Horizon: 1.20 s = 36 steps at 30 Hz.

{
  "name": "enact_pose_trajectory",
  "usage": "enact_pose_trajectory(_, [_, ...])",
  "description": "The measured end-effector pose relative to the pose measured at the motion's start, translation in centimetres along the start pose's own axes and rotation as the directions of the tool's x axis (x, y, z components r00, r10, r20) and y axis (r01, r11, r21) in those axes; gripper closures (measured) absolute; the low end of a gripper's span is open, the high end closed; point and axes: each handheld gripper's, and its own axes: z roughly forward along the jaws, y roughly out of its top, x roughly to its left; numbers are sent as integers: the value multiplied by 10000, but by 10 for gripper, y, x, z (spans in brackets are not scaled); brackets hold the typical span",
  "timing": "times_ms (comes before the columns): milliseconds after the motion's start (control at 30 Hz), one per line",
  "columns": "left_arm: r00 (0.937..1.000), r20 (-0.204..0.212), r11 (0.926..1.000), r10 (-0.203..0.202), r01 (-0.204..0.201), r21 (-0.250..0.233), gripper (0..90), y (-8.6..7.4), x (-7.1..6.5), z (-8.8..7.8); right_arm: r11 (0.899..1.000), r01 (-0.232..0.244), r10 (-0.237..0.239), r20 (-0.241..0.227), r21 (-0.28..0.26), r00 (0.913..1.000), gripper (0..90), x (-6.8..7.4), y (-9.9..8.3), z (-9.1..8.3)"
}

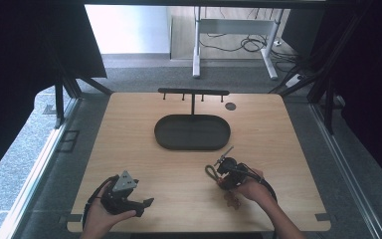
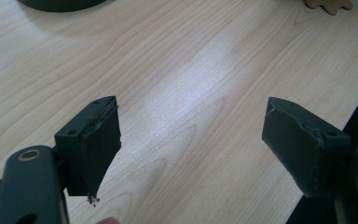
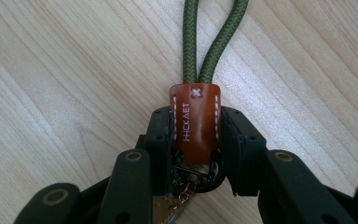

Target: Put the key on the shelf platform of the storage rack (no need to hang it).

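Pale wood-grain laminate covers the worktop (image 1: 278, 129), smooth with a soft sheen, standing on grey carpet between dark curtains. Toward the far edge sits a matte black oval tray (image 1: 192, 132) with a shallow rim, and from behind it rises a thin black T-shaped rack (image 1: 193, 92) with small pegs under its crossbar.

Low over the near right part of the worktop, the right gripper (image 3: 196, 140) has its fingers pressed onto the brown leather tab (image 3: 195, 121) of a keychain. The tab is glossy, white-stitched and stamped with lettering. From it a loop of olive braided cord (image 3: 214, 42) runs forward and lies on the wood. Behind the tab, dark metal rings (image 3: 200, 175) and something brass-coloured hang between the fingers.

I judge the keychain light and mostly limp: the cord will droop and swing, and the metal parts will dangle. The leather tab is the stiffest, flattest part, so it is a sound place to pinch, though its sheen suggests it may slip a little. The open cord loop looks suited to slipping over a peg.

At the near left, the left gripper (image 2: 193, 144) hovers just above bare wood, its worn, rubber-faced fingers spread wide and holding nothing.
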Motion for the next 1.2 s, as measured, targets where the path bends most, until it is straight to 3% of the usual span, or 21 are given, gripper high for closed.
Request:
enact_pose_trajectory(233, [10000, -34, 9999, -80, 79, -96, 199, 0, 1, -2, 9994, 83, -83, 1, 327, 10000, 663, 0, 5, 0])
enact_pose_trajectory(433, [9998, -110, 9997, -138, 136, -204, 199, -1, 4, -6, 9992, 181, -177, -102, 354, 9998, 665, 1, 9, -9])
enact_pose_trajectory(833, [9999, -109, 9998, -105, 103, -160, 199, 0, 4, -5, 9972, 747, -747, 96, -5, 9972, 666, 4, 17, -49])
enact_pose_trajectory(1200, [9998, -131, 9997, -138, 136, -203, 199, 0, 4, -6, 9961, 824, -816, 268, -309, 9963, 667, -3, 24, -76])
